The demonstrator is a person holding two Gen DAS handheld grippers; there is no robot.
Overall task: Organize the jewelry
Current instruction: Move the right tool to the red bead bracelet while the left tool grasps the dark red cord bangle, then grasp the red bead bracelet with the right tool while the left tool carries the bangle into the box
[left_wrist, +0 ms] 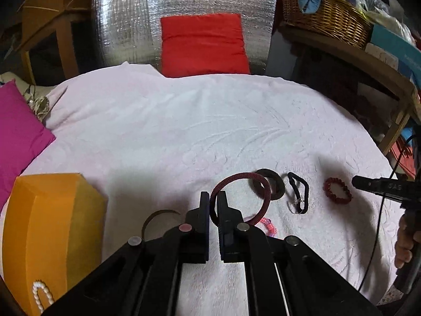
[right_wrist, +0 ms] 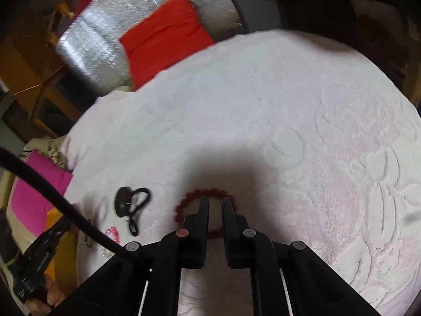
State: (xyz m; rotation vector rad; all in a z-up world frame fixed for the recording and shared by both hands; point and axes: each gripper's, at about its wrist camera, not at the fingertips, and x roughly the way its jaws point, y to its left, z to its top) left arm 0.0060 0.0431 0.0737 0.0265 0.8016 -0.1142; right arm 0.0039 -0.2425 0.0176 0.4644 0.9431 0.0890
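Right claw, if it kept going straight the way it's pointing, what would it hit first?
Probably the red bead bracelet: the right claw points down at it, fingertips just over its ring. Beyond lies the white towel. Depth is uncertain.

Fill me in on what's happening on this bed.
A person is sorting jewelry on a white blanket with a pair of tongs in each hand. The left tongs are shut on a dark red bangle, held up off the blanket, with an orange box to their left. The right tongs are nearly shut over a red bead bracelet lying on the blanket; whether they grip it is unclear. A black band awaits.
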